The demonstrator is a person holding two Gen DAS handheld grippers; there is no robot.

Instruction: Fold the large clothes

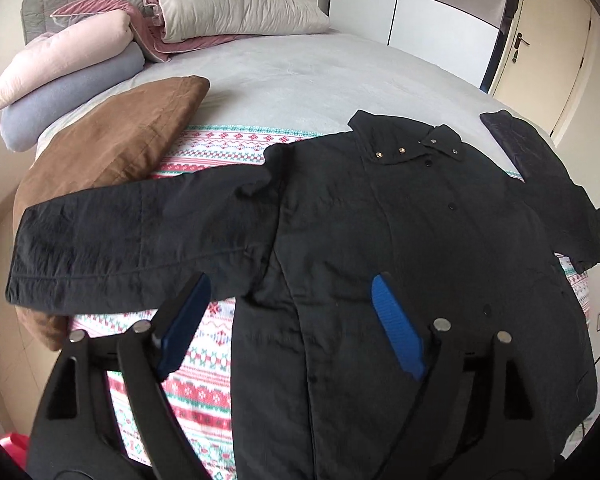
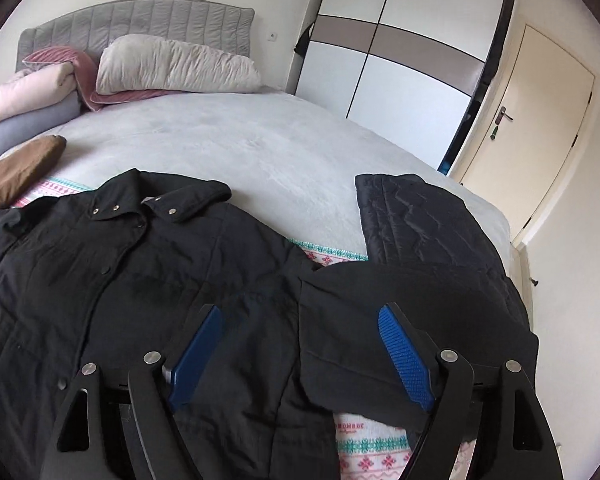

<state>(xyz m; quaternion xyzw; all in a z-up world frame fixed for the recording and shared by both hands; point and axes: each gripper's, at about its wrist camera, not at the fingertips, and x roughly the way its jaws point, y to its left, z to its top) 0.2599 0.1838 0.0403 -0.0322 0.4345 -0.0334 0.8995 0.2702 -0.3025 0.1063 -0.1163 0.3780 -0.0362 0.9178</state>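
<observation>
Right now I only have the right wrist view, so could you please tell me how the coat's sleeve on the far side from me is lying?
Observer: That sleeve of the coat lies stretched straight out sideways, unfolded.
Operator: Thank you. Is it resting on anything?
Observer: Yes, its cuff end lies over the brown cushion.
Operator: And is the left gripper holding the coat?
Observer: No, the left gripper is open, with nothing clamped between its fingers.
</observation>
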